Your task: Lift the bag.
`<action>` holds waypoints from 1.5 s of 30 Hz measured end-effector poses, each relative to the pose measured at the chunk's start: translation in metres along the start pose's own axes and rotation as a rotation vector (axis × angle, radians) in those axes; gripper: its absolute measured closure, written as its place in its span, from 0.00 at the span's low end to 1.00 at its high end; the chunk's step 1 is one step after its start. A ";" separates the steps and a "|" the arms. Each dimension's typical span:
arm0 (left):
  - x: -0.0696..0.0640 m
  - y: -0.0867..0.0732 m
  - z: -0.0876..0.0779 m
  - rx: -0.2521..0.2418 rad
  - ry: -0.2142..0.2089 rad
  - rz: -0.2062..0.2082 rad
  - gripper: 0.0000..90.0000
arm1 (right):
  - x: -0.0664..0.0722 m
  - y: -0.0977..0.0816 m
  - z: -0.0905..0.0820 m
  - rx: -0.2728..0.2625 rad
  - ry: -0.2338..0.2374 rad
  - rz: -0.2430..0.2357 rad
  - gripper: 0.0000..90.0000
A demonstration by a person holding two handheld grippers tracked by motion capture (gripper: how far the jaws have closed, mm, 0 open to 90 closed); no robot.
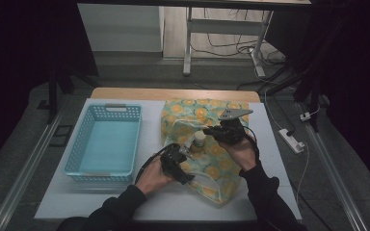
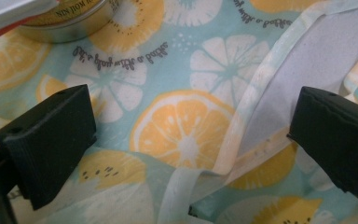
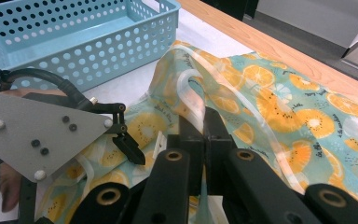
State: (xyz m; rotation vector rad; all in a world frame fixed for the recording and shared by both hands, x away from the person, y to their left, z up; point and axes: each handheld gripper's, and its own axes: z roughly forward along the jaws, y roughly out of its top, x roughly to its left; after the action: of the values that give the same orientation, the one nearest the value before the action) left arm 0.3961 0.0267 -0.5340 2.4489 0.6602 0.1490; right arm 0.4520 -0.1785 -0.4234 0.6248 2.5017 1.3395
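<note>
1. Hovering nearest the person, the left gripper [image 1: 183,153] stands with jaws spread wide, grasping nothing, over the fruit-printed yellow-and-teal fabric bag [image 1: 207,144].
2. Just beyond, the right gripper [image 1: 220,132] is clenched, apparently pinching the bag's pale handle strap [image 3: 191,88].
3. A round metal tin [image 2: 70,23] lies on the bag; the perforated light-blue plastic basket [image 1: 105,142] sits empty alongside, so unloading seems barely begun.

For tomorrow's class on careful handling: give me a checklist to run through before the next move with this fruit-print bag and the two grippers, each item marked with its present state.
1. Right gripper shut on the bag's strap: ok, jaws closed with the pale strap between them.
2. Left gripper open above the fruit-print bag: ok, jaws wide apart with nothing pinched.
3. Tin on the fabric is apart from the left jaws: ok.
4. Blue basket ready to receive things: ok, nothing inside it.
5. Bag mouth open enough to reach in: cannot tell.
</note>
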 end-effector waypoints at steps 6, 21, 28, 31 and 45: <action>0.001 0.001 -0.003 0.004 -0.001 0.017 0.13 | 0.001 0.000 0.000 0.000 0.000 0.000 0.99; 0.000 0.007 -0.011 0.018 -0.013 -0.021 0.78 | 0.002 0.001 0.001 -0.001 0.002 -0.002 0.99; -0.003 0.009 -0.010 0.027 -0.042 -0.030 0.99 | 0.002 0.001 0.001 0.001 0.003 -0.004 0.99; -0.003 0.009 -0.010 0.022 -0.041 -0.061 0.99 | 0.002 0.001 0.001 0.004 0.002 -0.004 0.99; -0.005 0.018 -0.027 -0.013 -0.028 -0.121 0.99 | -0.002 0.001 -0.004 -0.008 -0.002 0.006 1.00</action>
State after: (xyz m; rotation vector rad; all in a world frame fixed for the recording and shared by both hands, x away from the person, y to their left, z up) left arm 0.3926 0.0252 -0.5010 2.3864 0.7898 0.0711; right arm 0.4522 -0.1813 -0.4205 0.6323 2.4931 1.3502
